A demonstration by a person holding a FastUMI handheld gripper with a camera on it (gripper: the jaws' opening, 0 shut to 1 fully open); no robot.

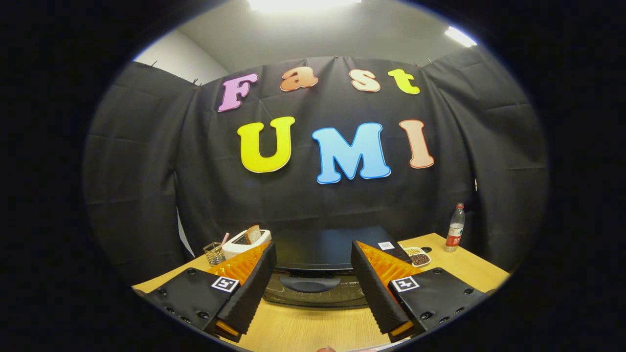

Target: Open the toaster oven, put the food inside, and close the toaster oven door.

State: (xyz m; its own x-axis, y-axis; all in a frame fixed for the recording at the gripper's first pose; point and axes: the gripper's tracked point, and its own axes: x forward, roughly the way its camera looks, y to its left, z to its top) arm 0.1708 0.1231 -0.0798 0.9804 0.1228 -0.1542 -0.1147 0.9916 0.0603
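A black toaster oven (327, 249) stands on the wooden table (318, 327), straight ahead of my gripper (313, 266). Its door looks closed, with the curved handle (310, 283) showing in the gap between my fingers. My gripper is open and holds nothing; its fingertips (268, 252) reach about level with the oven's top front edge. A white pop-up toaster (246, 243) with a slice of bread (253, 234) standing in its slot sits left of the oven.
A small glass cup (214, 253) with a pink straw stands left of the toaster. A divided dish of beans (418, 256) lies right of the oven. A plastic bottle (455, 234) with a red label stands at the table's far right, near the black cloth wall.
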